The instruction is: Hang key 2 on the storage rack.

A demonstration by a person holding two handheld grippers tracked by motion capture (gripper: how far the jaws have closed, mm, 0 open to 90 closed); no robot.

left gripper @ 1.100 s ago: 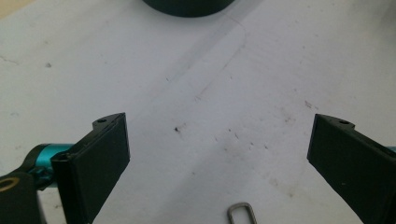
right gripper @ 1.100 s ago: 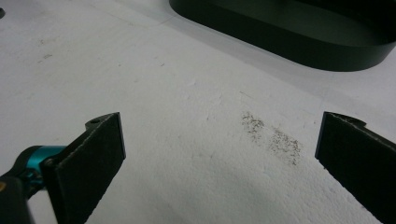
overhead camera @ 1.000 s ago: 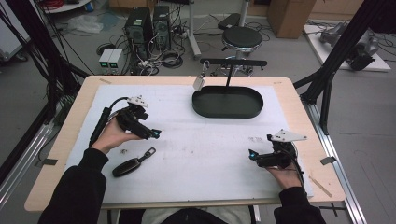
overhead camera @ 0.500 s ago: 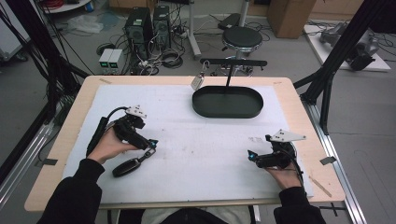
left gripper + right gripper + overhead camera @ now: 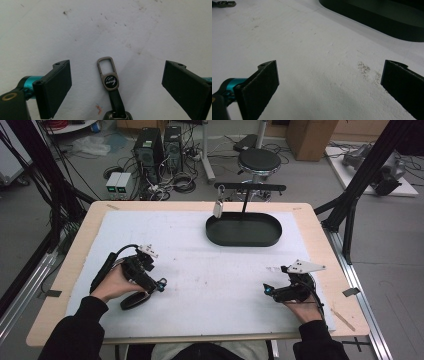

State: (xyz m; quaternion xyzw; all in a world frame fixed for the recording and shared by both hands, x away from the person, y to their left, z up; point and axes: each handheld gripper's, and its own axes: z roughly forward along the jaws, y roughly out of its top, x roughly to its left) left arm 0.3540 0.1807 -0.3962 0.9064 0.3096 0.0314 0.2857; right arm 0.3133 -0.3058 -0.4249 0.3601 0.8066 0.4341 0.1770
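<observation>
The key fob (image 5: 111, 82) lies flat on the white mat (image 5: 210, 270), straight under the left gripper (image 5: 159, 285), its strap and metal loop reaching out between the wide-open jaws, which touch nothing. In the high view the fob's dark body (image 5: 134, 300) sits just on the near side of that gripper, beside the left hand (image 5: 112, 285). Well to the right of the fob, the right gripper (image 5: 268, 291) rests low over the mat, jaws spread wide and empty. Beyond the fob, at the mat's far side, stands the black oval tray (image 5: 243, 239).
</observation>
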